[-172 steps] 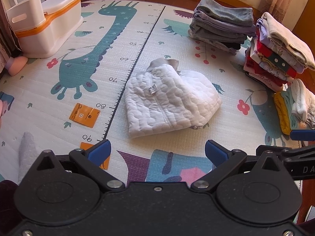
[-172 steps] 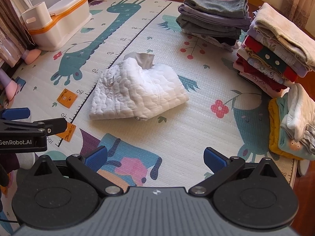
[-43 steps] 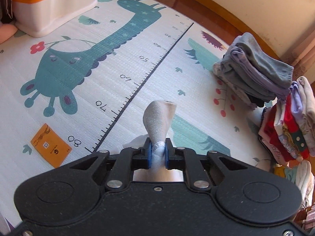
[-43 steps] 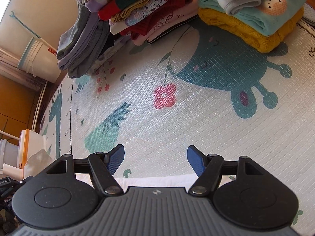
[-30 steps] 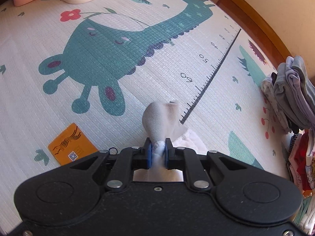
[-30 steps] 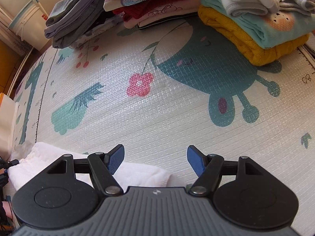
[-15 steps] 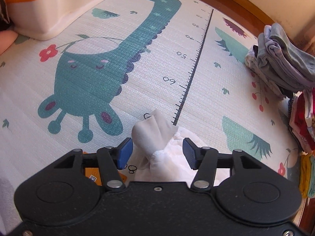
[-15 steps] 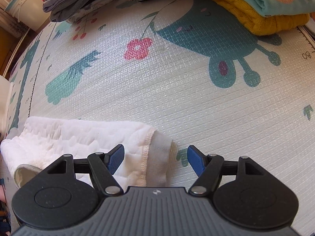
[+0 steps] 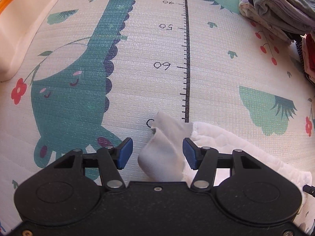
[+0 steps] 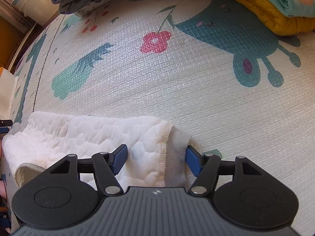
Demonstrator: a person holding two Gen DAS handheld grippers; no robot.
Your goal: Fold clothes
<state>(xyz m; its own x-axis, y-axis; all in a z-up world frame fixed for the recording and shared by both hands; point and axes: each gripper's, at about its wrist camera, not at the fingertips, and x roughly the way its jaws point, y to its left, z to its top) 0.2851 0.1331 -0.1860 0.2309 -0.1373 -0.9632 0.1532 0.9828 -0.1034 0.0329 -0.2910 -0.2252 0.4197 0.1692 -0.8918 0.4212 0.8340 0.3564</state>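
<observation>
1. Now that the left tongs (image 9: 157, 153) have let go of the grey cuff (image 9: 163, 149) they pinched a second ago, their jaws stand apart with the cuff slumped loose between them.
2. That release suggests the sleeve has been laid out, so the white quilted jacket (image 10: 82, 137) looks spread rather than folded.
3. Right tongs (image 10: 156, 159) are likewise spread, straddling the other grey cuff (image 10: 176, 153) without clenching it; the jacket stretches off to their left.
4. Ahead of both tongs the play mat (image 9: 206, 74) lies bare, giving room to swing a sleeve over.
5. Stacks of folded clothes (image 10: 275, 5) sit far ahead, well apart from the jacket.
</observation>
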